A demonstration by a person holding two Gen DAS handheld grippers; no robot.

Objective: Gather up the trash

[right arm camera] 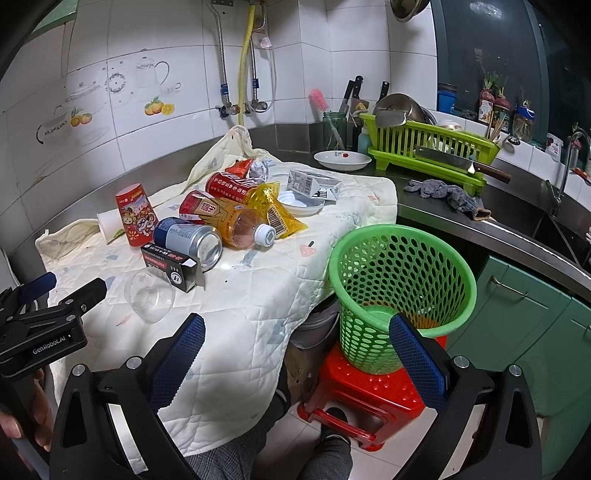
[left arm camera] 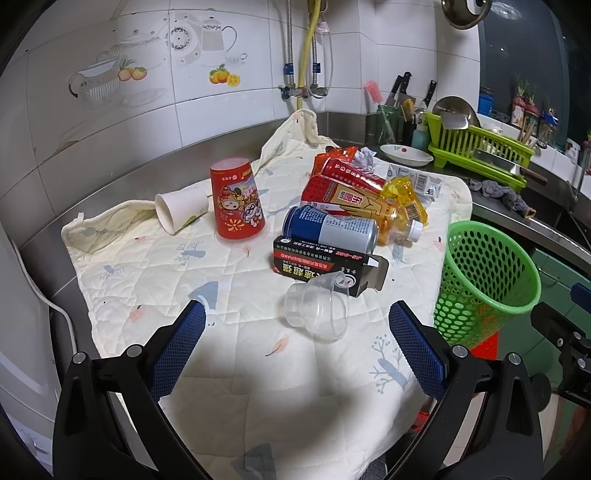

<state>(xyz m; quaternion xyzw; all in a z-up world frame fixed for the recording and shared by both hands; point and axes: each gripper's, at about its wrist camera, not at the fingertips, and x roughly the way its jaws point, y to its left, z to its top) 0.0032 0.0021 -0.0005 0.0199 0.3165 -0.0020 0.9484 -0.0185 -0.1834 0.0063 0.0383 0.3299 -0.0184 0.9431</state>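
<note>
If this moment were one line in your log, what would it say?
left gripper: open, empty, facing clear plastic cup | right gripper: open, empty | green basket: on red stool

Clear cup [left arm camera: 318, 309] on side, hand-held gripper [left arm camera: 297, 319] spread

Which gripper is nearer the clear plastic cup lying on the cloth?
Left. The left gripper is open just short of the clear plastic cup; the right gripper hangs off the table edge near the green basket.

The white paper cup [right arm camera: 107, 223] is mostly hidden behind the red cup [right arm camera: 136, 215]. The pot lid [left arm camera: 466, 12] is cut off at the frame's top edge. Small print on the black box [left arm camera: 325, 263] is too small to read.
</note>
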